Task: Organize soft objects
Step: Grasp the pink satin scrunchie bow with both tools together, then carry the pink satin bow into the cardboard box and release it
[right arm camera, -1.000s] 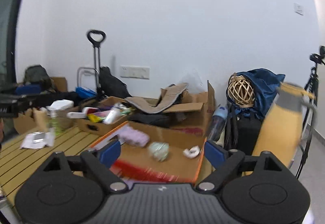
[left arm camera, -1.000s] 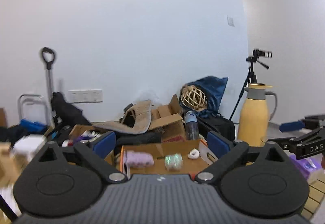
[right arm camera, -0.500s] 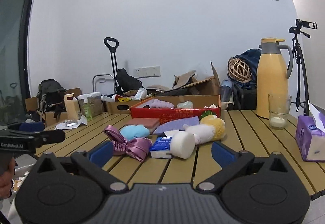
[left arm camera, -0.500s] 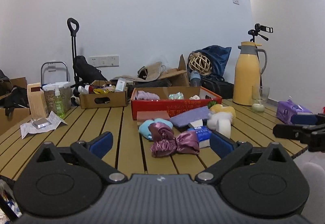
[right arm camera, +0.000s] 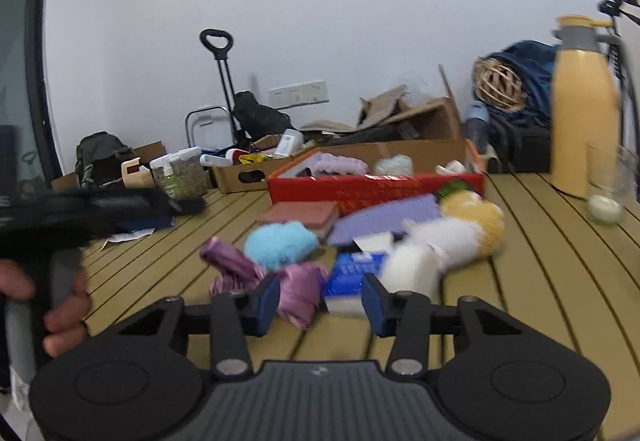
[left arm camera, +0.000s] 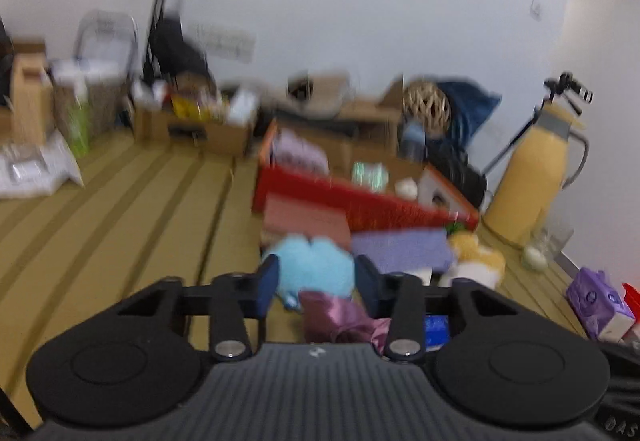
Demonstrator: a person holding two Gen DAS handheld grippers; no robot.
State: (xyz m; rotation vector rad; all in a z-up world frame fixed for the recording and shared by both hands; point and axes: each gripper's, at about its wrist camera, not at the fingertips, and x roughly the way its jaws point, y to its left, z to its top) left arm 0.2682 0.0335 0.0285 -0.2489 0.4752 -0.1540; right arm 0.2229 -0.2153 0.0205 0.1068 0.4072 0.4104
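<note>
Blue puff (left arm camera: 312, 265) ahead between left gripper (left arm camera: 316, 281) pads, jaws just narrowed, contact unclear. Right gripper (right arm camera: 320, 301) narrowed, empty, purple bow (right arm camera: 296, 289) just ahead.

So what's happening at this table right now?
A person holds a gripper in each hand over a pile of soft things on the slatted wooden table. The left gripper frames the fluffy blue ball, its jaws just closing. The right gripper nears the purple satin scrunchie, jaws also closing. The red cardboard box already holds a few items.
</note>
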